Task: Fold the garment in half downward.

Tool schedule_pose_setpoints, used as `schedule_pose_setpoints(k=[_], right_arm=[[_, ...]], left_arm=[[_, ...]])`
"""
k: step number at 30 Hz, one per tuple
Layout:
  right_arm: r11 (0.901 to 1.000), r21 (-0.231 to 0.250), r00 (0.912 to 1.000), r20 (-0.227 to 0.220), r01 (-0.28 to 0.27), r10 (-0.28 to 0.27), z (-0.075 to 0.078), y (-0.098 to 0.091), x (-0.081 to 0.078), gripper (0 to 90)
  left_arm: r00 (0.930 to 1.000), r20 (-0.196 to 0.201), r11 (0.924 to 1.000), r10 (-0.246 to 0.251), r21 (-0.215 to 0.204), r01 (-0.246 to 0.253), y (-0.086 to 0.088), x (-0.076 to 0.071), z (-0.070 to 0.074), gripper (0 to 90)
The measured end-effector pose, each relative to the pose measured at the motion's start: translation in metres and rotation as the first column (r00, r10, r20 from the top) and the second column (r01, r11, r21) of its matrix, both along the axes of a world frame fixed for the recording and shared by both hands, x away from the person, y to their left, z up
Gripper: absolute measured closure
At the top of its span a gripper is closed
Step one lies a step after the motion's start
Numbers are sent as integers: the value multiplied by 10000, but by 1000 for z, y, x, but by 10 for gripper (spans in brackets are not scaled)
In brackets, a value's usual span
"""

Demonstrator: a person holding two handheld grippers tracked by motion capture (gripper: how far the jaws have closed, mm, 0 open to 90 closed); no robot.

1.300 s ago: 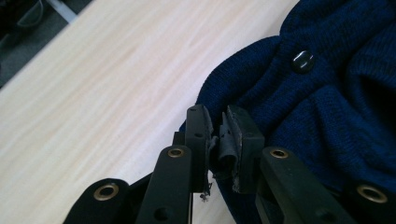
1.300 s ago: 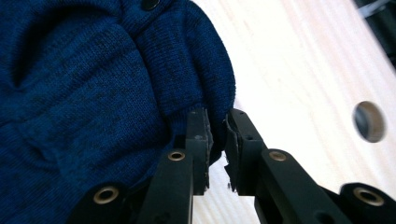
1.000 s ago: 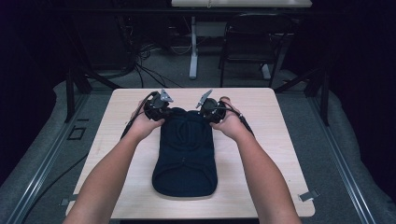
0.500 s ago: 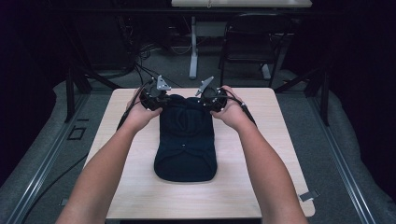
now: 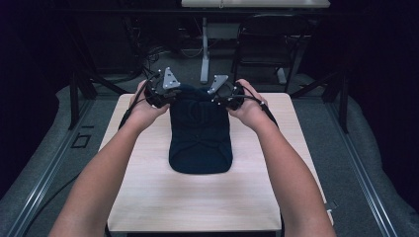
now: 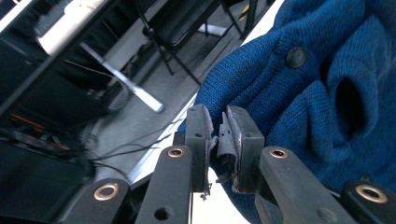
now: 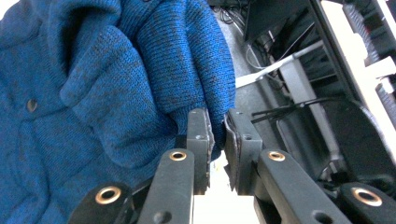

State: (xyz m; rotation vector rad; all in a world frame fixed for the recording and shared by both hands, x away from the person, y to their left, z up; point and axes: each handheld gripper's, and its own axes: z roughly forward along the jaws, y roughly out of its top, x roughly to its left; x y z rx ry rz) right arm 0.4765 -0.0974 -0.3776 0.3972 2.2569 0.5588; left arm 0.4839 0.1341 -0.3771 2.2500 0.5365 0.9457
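High view has a person's two forearms coming in from the bottom, each hand carrying a tool at the far end of a light wooden table (image 5: 148,192). Between them is a dark blue knit cardigan (image 5: 200,133), folded into a long narrow shape running down the middle of the table; its far edge is pinched up off the surface by both tools while the near end lies flat on the wood. Left tool (image 5: 165,95) has the far left corner, right tool (image 5: 225,96) the far right corner, and they sit near each other with only the raised fabric between. From the left gripper view, the left tool (image 6: 218,140) is clenched on a fold of the cardigan (image 6: 327,84), and there's a dark button (image 6: 296,57) on the knit just past the jaws. Right gripper view is much the same, with the right tool (image 7: 218,140) clamped on a bunched edge of the cardigan (image 7: 116,84), the knit spilling off to the left of the jaws.
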Motion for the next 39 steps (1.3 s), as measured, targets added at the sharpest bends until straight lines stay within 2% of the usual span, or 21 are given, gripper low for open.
schedule_pose_setpoints(k=[1, 3, 7, 10, 13, 16, 18, 22, 25, 27, 32, 36, 39], right_arm=[[10000, 0, 10000, 0, 0, 0, 0, 0, 0, 803], [9991, -391, 9996, 244, -135, 145, -8, 2, -4, 802], [9986, -510, 9994, 320, -127, 144, -16, 2, -6, 802], [9993, -349, 9996, 247, -157, 165, -22, -1, -8, 800], [9997, -112, 9998, 69, -195, 196, -31, -4, -10, 799], [9995, -157, 9996, -15, -280, 280, -39, -4, -13, 799], [9993, -295, 9997, -36, -245, 244, -41, -3, -15, 799], [9992, -249, 9992, -263, -298, 292, -55, -3, -17, 798], [9981, -528, 9992, -254, -322, 309, -58, -2, -17, 797], [9977, -569, 9989, -328, -365, 347, -58, -1, -17, 797], [9983, -432, 9987, -345, -389, 374, -58, 2, -17, 797], [9977, -494, 9984, -347, -465, 448, -60, 3, -18, 796], [9980, -393, 9982, -356, -494, 480, -59, 2, -17, 796]], left_arm=[[9999, 128, 9994, -42, 348, 37, -2, -1, -3, 800], [9994, 337, 9965, -67, 833, 39, -5, -3, -8, 800], [9987, 489, 9948, -158, 1017, 107, -9, -7, -15, 799], [9987, 462, 9935, -218, 1124, 165, -10, -9, -19, 799], [9988, 450, 9947, -204, 1020, 158, -12, -11, -25, 799], [9990, 403, 9900, -214, 1401, 156, -16, -16, -34, 799], [9990, 355, 9910, -260, 1325, 211, -17, -18, -39, 800], [9996, 182, 9887, -225, 1487, 196, -18, -19, -46, 800], [9997, 128, 9904, -201, 1371, 182, -18, -21, -50, 800], [9997, 102, 9891, -206, 1457, 189, -17, -22, -54, 800], [10000, 12, 9907, -52, 1357, 50, -13, -20, -56, 799], [9999, 34, 9892, -109, 1465, 103, -13, -23, -56, 799], [9998, 14, 9906, -173, 1360, 170, -12, -22, -55, 799]])
